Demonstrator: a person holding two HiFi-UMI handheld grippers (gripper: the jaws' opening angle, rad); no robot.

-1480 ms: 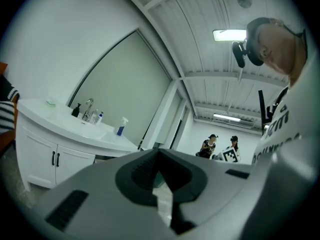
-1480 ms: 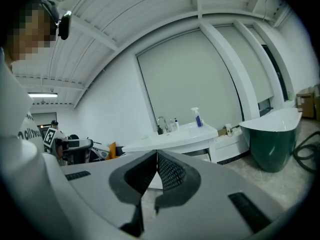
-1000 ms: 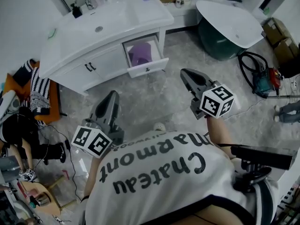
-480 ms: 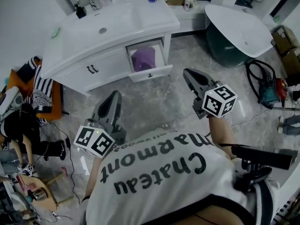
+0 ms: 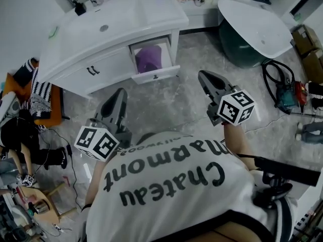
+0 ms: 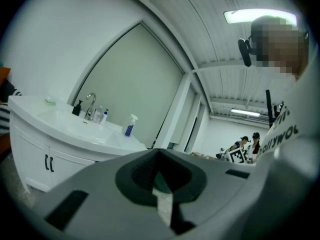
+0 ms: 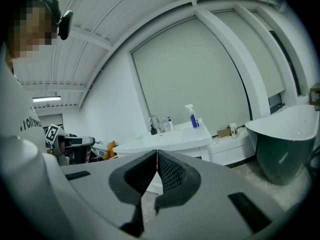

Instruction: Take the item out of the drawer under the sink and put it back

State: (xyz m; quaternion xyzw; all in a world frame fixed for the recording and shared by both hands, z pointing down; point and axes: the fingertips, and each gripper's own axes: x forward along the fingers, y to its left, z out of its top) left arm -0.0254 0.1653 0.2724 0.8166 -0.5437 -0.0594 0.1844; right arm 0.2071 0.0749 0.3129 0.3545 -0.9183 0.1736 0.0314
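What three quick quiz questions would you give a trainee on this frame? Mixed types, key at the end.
1. True or false: the drawer under the sink is closed.
2. Where is the purple item? A: inside the drawer. B: between the left gripper's jaws. C: on the floor by the bathtub.
3. Fill in: the left gripper and the right gripper both have their jaws ____, with nothing between them.

Key: 1 false, the drawer is pulled out. 2 A. 3 shut.
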